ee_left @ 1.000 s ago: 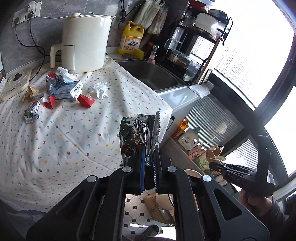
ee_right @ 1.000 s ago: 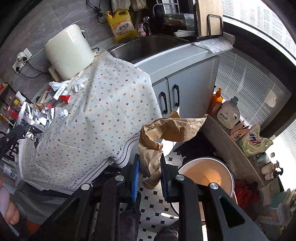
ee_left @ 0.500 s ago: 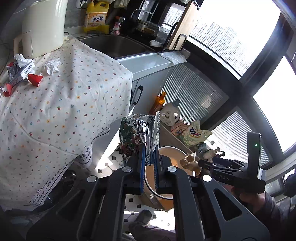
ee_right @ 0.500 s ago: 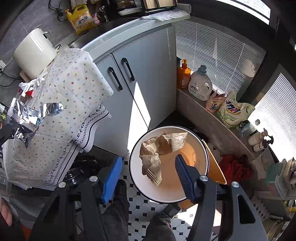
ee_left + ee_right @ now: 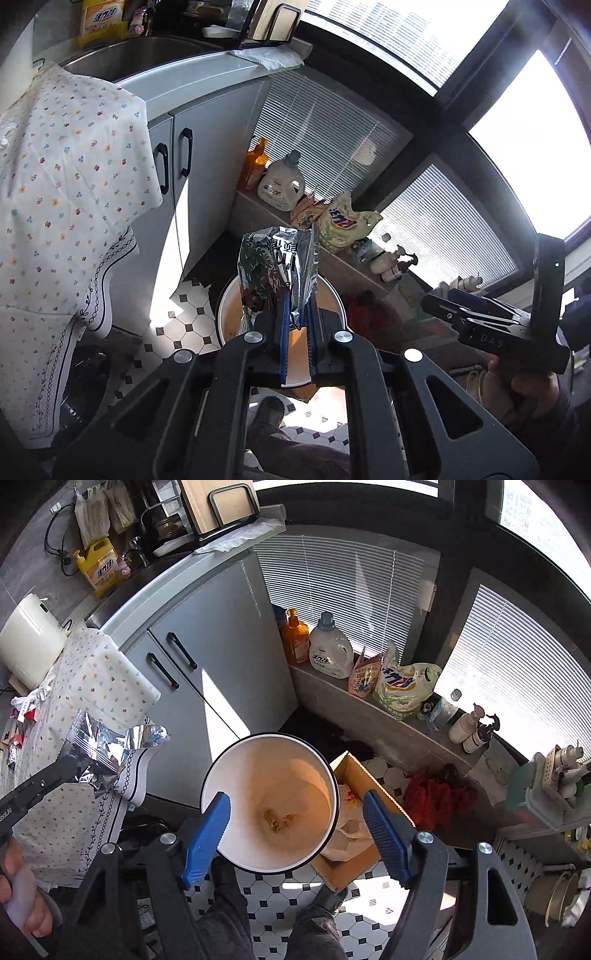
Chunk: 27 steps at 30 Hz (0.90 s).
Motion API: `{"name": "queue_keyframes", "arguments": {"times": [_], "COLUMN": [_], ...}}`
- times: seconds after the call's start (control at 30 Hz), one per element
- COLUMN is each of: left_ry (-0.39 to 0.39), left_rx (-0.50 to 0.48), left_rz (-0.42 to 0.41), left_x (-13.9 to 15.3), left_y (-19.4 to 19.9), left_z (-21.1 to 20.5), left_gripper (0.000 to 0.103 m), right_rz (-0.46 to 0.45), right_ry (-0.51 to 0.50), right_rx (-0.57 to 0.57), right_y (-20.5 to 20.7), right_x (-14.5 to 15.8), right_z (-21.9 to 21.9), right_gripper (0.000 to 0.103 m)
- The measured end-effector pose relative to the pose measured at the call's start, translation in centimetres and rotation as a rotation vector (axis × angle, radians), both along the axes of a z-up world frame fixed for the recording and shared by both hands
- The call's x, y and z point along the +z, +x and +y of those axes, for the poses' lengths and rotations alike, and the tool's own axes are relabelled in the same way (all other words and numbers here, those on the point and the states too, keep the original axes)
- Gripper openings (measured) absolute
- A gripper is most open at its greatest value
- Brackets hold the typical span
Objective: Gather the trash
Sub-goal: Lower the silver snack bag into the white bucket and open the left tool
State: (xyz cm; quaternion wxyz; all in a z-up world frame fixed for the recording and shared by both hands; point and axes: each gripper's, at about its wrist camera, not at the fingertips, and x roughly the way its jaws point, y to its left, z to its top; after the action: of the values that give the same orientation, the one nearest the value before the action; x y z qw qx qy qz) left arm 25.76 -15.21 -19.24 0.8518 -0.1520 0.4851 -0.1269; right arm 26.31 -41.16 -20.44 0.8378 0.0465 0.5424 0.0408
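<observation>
My left gripper [image 5: 297, 295] is shut on a crumpled silver foil snack bag [image 5: 275, 258] and holds it above the white trash bin [image 5: 334, 295] on the floor. In the right wrist view the same bag [image 5: 99, 738] hangs at the left, short of the bin. My right gripper [image 5: 295, 805] is open and empty right above the bin [image 5: 214, 775]. The brown paper bag [image 5: 277, 818] lies crumpled at the bin's bottom. The right gripper also shows in the left wrist view [image 5: 443, 306], to the right of the bin.
The table with the flowered cloth [image 5: 99, 672] is at the left, more trash [image 5: 27, 705] on it. Grey cabinets [image 5: 221, 635] stand behind the bin. A cardboard box [image 5: 354, 775] sits beside the bin. Detergent bottles [image 5: 330, 650] stand on a low ledge.
My left gripper carried the foil bag from over the table to above the bin. My right gripper opened and the paper bag fell to the bin's bottom.
</observation>
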Motion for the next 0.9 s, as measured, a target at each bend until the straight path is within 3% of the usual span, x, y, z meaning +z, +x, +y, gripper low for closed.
{"name": "queue_keyframes", "arguments": {"times": [0.3, 0.37, 0.43, 0.53, 0.9], "left_ry": [0.000, -0.016, -0.015, -0.006, 0.081], "left_rx": [-0.130, -0.141, -0.139, -0.122, 0.047], "left_rz": [0.073, 0.102, 0.101, 0.064, -0.038], "left_x": [-3.1, -3.7, -3.6, -2.6, 2.3], "left_y": [2.6, 3.3, 3.6, 3.7, 2.4], "left_z": [-6.0, -6.6, -6.8, -6.3, 1.4], "left_gripper": [0.011, 0.018, 0.045, 0.065, 0.090], "right_rz": [0.000, 0.003, 0.000, -0.008, -0.080], "right_ry": [0.003, 0.006, 0.005, 0.013, 0.061], "right_rx": [-0.113, -0.132, -0.141, -0.141, -0.020], "right_y": [-2.0, -2.3, -2.4, -2.1, 0.8], "right_x": [0.6, 0.6, 0.6, 0.9, 3.7], "right_z": [-5.1, -5.8, -6.1, -6.1, -0.2], "right_gripper": [0.075, 0.076, 0.077, 0.079, 0.088]}}
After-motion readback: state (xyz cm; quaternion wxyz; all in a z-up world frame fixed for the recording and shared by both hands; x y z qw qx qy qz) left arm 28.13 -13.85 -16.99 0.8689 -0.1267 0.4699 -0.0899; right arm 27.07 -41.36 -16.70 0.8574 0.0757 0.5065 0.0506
